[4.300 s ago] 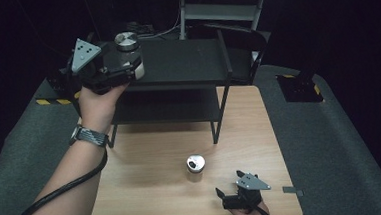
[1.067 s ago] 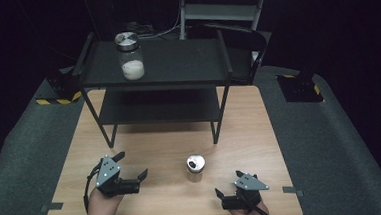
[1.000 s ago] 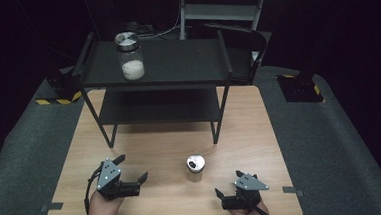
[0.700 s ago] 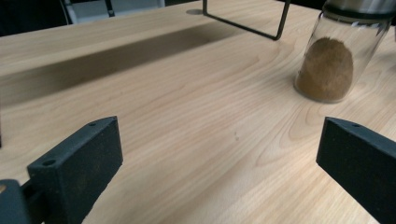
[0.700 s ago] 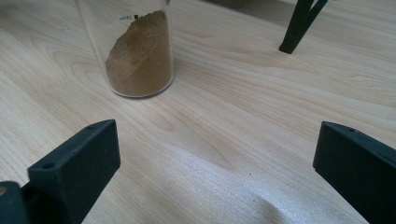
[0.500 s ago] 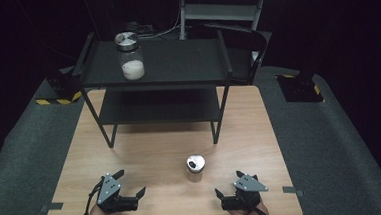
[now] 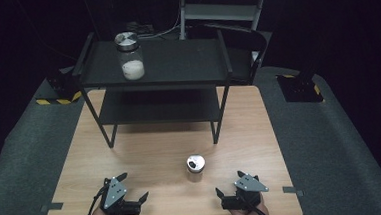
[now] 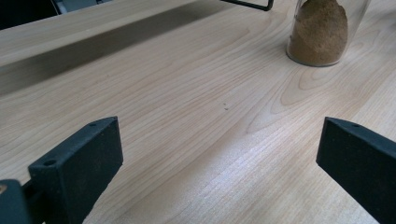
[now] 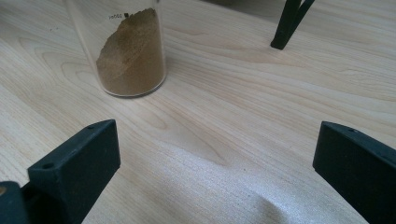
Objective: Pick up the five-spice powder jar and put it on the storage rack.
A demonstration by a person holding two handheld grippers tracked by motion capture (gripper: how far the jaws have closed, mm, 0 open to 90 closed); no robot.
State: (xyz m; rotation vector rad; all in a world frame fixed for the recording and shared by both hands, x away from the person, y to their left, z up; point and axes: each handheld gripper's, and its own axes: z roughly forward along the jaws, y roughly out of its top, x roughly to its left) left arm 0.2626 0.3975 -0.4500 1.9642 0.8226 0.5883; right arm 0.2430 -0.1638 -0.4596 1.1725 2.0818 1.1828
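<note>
The counter (image 7: 146,155) is showing pale wood with a smooth, matt grain. The small jar (image 9: 123,46) is looking like clear, glossy glass holding a coarse brown powder, and its lid (image 7: 195,162) is shining like metal. The shelf rack (image 7: 176,63) is appearing as matt black metal. The jaws are looking like matt black plastic, slightly rough. Grey, fuzzy carpet (image 7: 331,144) is surrounding the counter.

Left tool (image 7: 133,191) off shelf jar (image 7: 130,56), now low at table edge.
</note>
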